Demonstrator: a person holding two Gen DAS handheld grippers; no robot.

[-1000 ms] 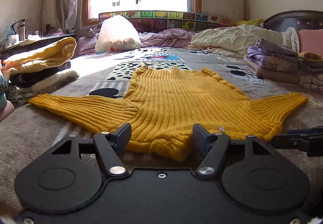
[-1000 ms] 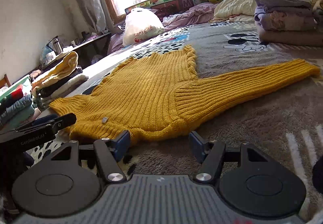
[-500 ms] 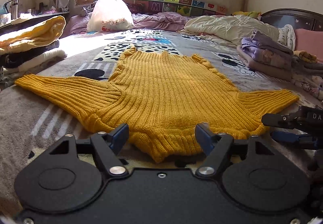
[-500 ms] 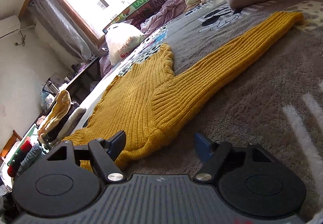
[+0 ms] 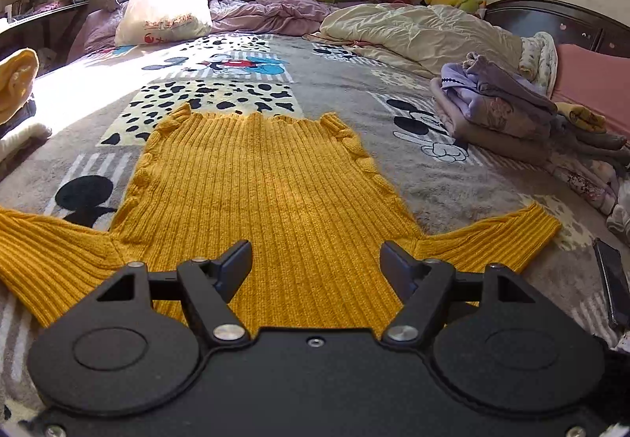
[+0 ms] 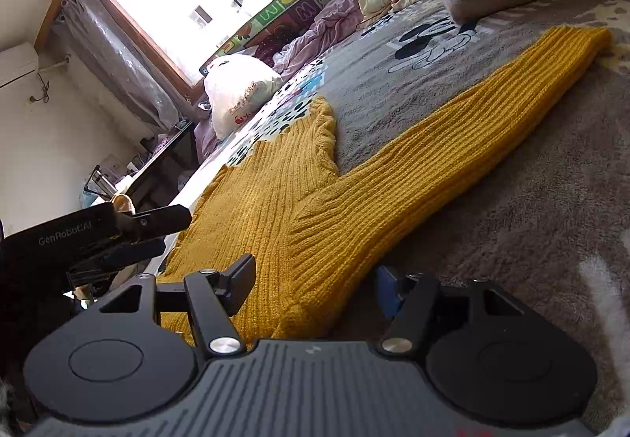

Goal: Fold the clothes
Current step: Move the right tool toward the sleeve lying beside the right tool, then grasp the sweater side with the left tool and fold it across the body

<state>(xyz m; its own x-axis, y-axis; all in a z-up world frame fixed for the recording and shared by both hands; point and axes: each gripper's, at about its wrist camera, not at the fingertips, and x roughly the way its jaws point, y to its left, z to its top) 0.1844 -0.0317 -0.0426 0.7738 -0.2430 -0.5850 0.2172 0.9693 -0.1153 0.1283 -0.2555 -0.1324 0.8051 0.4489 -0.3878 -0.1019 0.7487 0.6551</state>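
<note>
A mustard-yellow ribbed sweater lies flat on the bed, hem toward the window, both sleeves spread out sideways. My left gripper hovers open over the sweater's near end, around its neckline, with nothing between the fingers. In the right wrist view the same sweater shows with its right sleeve stretched away to the upper right. My right gripper is open, its fingers straddling the sweater's shoulder edge close to the blanket. The left gripper's body appears at the left of that view.
A grey cartoon-print blanket covers the bed. A stack of folded purple and grey clothes sits at the right, a white bag at the back, a cream duvet beside it. A dark phone lies near the right sleeve.
The left gripper has risen and moved forward over the sweater's near end. The right gripper has tilted and dropped closer to the right shoulder. Both stayed open.
</note>
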